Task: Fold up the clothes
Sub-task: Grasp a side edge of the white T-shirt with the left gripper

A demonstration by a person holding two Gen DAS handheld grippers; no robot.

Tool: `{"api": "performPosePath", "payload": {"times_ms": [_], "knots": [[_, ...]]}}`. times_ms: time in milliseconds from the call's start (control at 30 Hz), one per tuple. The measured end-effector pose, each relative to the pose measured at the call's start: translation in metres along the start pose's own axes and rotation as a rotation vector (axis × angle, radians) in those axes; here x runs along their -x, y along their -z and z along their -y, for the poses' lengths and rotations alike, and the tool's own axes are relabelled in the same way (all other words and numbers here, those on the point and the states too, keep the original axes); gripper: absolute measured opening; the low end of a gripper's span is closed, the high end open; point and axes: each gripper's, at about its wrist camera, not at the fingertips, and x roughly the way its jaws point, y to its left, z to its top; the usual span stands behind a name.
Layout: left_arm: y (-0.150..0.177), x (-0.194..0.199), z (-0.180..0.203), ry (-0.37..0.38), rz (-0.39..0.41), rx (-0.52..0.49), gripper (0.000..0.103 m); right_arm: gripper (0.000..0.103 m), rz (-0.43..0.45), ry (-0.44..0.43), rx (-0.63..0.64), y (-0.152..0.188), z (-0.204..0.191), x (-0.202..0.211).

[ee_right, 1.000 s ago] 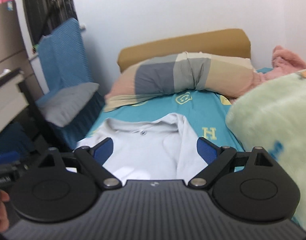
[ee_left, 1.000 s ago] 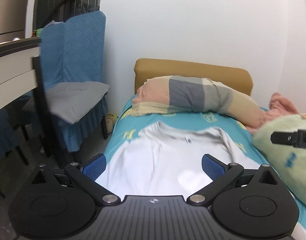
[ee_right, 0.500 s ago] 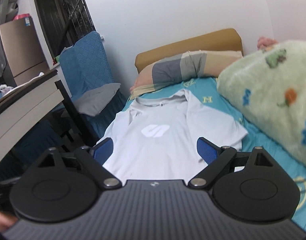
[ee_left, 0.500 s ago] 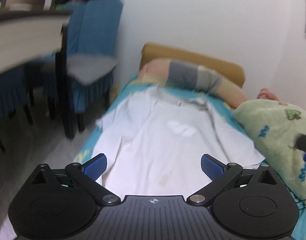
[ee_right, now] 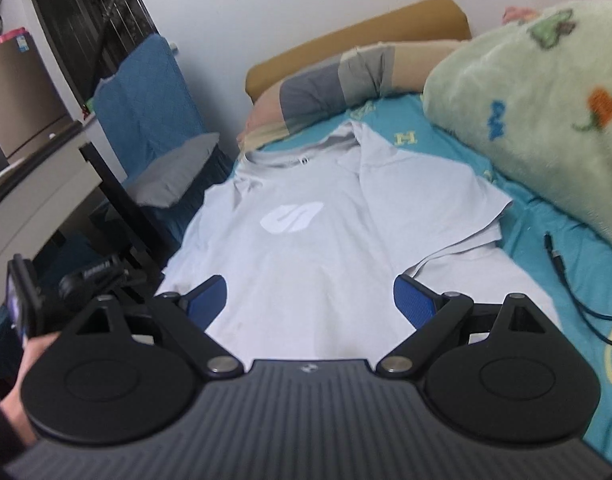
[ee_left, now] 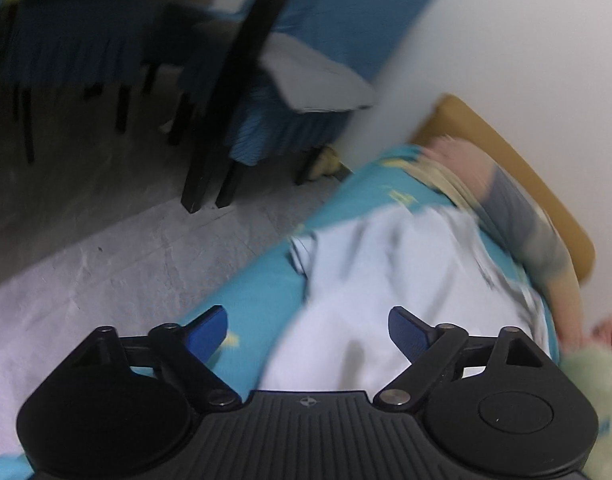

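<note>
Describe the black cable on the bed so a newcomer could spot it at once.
Start at the bed's teal sheet. Right of the pale grey T-shirt, below the fluffy green blanket, lies the black cable: the only thin dark line there, ending in a plug.

One white shirt (ee_right: pixel 306 240) lies flat in front of the two claws. One long striped pillow (ee_right: pixel 333 80) sits far ahead, past the shirt. One fluffy green blanket (ee_right: pixel 537 112) is off to the right. One black cable (ee_right: pixel 561 272) lies just right of the right claw (ee_right: pixel 309 304). One blue chair (ee_right: pixel 146 92) stands off to the left.
</note>
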Motion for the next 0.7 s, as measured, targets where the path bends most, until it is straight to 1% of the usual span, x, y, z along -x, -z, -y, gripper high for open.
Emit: {"api": "performPosePath", "payload": {"times_ms": [33,100,167,233,267,333,367,400,433,500,533,567,600,633,667,700], "knots": [[-0.005,-0.014,-0.003,0.003,0.005,0.023,0.087,0.092,-0.008,0.004,-0.008,0.000,0.002,-0.007],[-0.012,-0.040,-0.001,0.001,0.010,0.022,0.084,0.092,-0.020,0.009,-0.025,-0.001,0.005,-0.019],[-0.018,-0.063,0.007,-0.016,0.000,-0.017,0.079,0.092,-0.030,0.014,-0.041,-0.002,0.009,-0.031],[-0.022,-0.086,0.016,-0.029,-0.010,-0.057,0.072,0.092,-0.033,0.019,-0.058,-0.006,0.010,-0.040],[-0.021,-0.094,0.021,-0.027,-0.009,-0.080,0.066,0.092,-0.033,0.021,-0.067,-0.008,0.011,-0.045],[-0.019,-0.103,0.033,-0.041,0.002,-0.145,0.052,0.092,-0.032,0.024,-0.077,-0.013,0.011,-0.052],[-0.018,-0.105,0.040,-0.051,0.012,-0.193,0.039,0.092,-0.025,0.025,-0.077,-0.015,0.011,-0.054],[-0.017,-0.107,0.047,-0.059,0.023,-0.245,0.017,0.092,-0.019,0.026,-0.076,-0.017,0.011,-0.056],[-0.015,-0.108,0.057,-0.078,0.038,-0.317,0.007,0.092,-0.018,0.029,-0.078,-0.018,0.012,-0.056],[-0.007,-0.104,0.087,-0.180,0.093,-0.528,0.007,0.092,-0.014,0.035,-0.083,-0.020,0.014,-0.057],[0.003,-0.099,0.106,-0.216,0.155,-0.681,0.007,0.092,-0.012,0.038,-0.085,-0.021,0.015,-0.058],[0.016,-0.092,0.123,-0.210,0.223,-0.823,0.007,0.092,-0.011,0.041,-0.088,-0.022,0.016,-0.058],[0.030,-0.084,0.139,-0.189,0.279,-0.936,0.007,0.092,-0.025,0.044,-0.107,-0.021,0.020,-0.057],[0.044,-0.077,0.154,-0.165,0.318,-1.024,0.007,0.092,-0.039,0.047,-0.125,-0.021,0.025,-0.056],[0.058,-0.070,0.167,-0.129,0.331,-1.087,0.006,0.092,-0.053,0.049,-0.144,-0.020,0.029,-0.055],[0.072,-0.066,0.179,-0.086,0.316,-1.128,0.007,0.092,-0.068,0.052,-0.162,-0.020,0.033,-0.054]]}}
